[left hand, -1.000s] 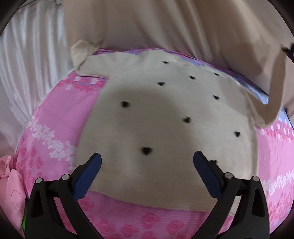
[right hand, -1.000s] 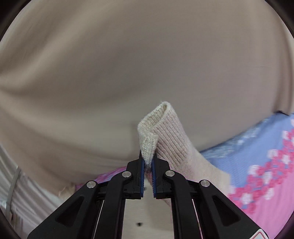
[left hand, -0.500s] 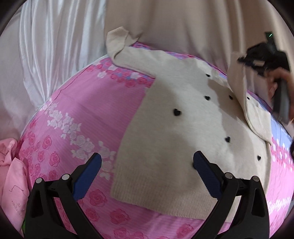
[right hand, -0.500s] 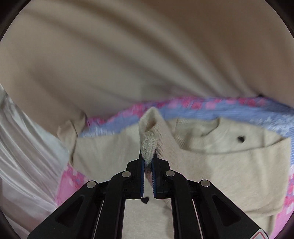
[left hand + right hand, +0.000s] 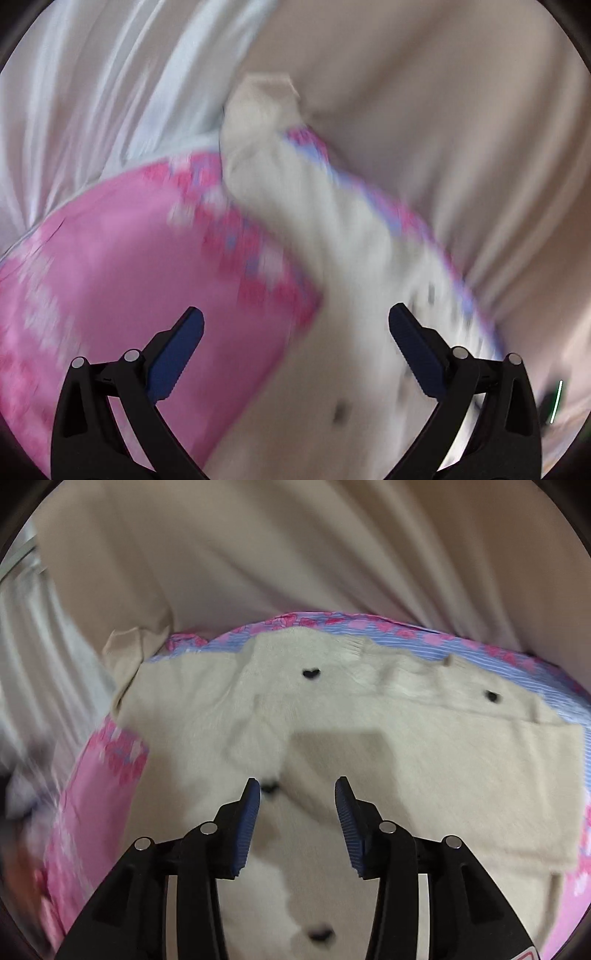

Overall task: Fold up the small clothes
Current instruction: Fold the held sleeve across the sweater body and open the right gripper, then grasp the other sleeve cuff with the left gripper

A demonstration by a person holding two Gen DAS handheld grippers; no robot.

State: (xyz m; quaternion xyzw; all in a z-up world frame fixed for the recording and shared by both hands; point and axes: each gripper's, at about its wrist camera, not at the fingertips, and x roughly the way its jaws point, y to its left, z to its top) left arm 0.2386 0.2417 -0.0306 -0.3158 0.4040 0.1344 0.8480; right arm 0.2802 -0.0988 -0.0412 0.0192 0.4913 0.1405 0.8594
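The right gripper's (image 5: pixel 297 794) fingers are opening with nothing between them, hovering over the cream sweater (image 5: pixel 424 768) spread on the pink floral bed (image 5: pixel 96 794), while the left gripper (image 5: pixel 295 325) gapes empty above its outstretched sleeve (image 5: pixel 280 177), probably the next fold.

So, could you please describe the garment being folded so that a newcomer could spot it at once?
Find the pink floral bedspread in front of the beige curtain. Spread flat on it lies a cream knitted sweater, one sleeve folded across its body. Small black hearts dotted over the knit set it apart from the plain fabrics around it.
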